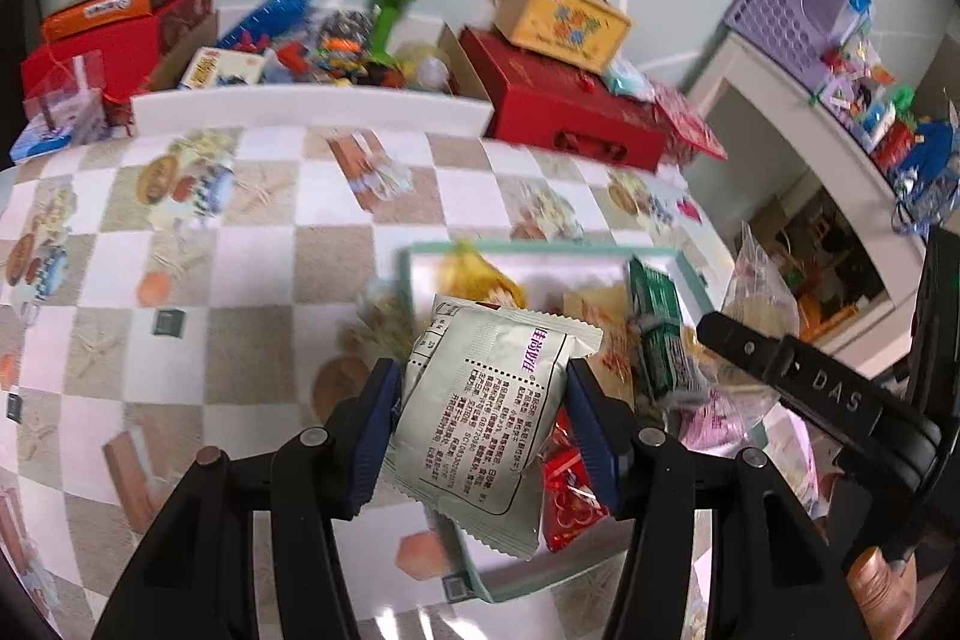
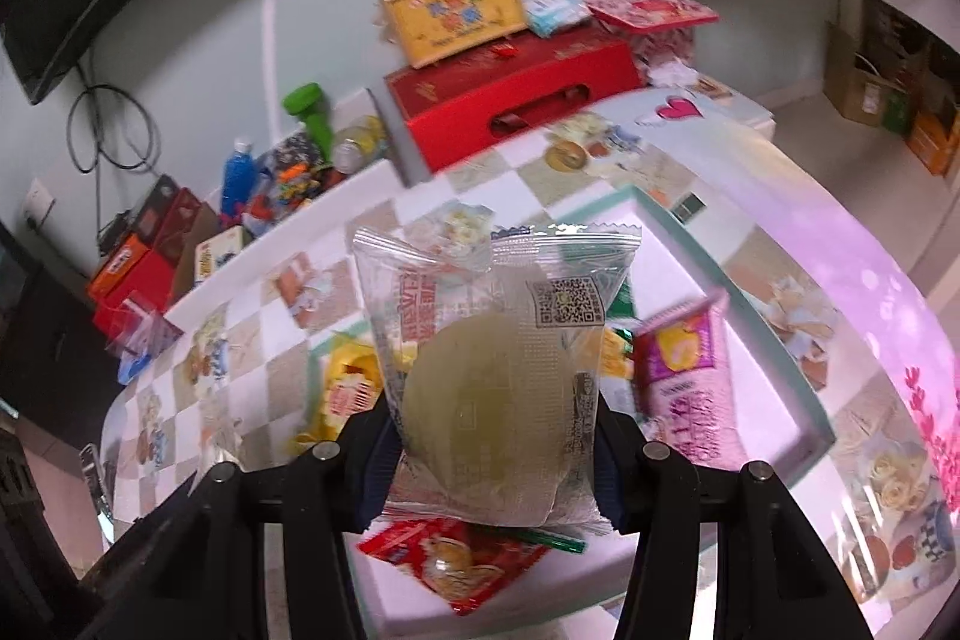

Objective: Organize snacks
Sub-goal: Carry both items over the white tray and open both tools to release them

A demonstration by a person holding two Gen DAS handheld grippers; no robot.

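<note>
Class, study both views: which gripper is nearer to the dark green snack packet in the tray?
Right. The right gripper, shut on a clear pastry packet, hovers directly beside the dark green packet; the left gripper, gripping a white packet, sits farther away.

Table (image 1: 252, 244) wore checkered cloth, beige and white squares printed with food pictures. Mint-rimmed white tray (image 1: 543, 256) sat on it toward near right edge. At far edge lay red gift box (image 1: 564, 112), touching long white box (image 1: 312, 109) beside it. More red boxes (image 1: 90, 58) stood at far left corner. Small dark square tags (image 1: 168, 323) lay flat on cloth.
</note>
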